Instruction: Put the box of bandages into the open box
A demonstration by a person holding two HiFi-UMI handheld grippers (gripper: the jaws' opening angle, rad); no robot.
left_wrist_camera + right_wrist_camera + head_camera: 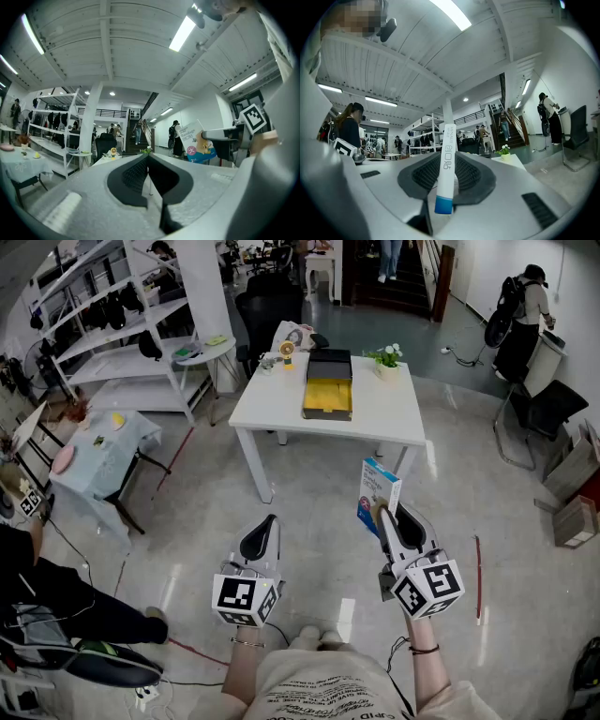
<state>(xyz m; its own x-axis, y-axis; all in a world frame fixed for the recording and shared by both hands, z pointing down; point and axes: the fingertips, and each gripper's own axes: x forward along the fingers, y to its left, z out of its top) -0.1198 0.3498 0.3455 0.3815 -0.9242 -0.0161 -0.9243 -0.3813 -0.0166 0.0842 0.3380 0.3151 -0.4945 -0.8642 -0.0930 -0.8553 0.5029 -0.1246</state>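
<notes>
The bandage box [377, 495], white and blue, stands upright in my right gripper [392, 521], whose jaws are shut on its lower part. In the right gripper view the bandage box [446, 168] shows edge-on between the two black pads. It also appears in the left gripper view as a white and blue box [197, 143] off to the right. My left gripper [262, 538] is shut and holds nothing; its pads [136, 174] meet. The open box [327, 395], black with a yellow inside, lies on the white table [272, 409] ahead, well apart from both grippers.
A small potted plant [386, 358] and a few small items [286, 345] stand at the table's far side. A black chair [268, 306] is behind it. A light-blue covered table [98, 456] is at the left, shelving [112, 324] beyond, cardboard boxes [574, 493] at the right.
</notes>
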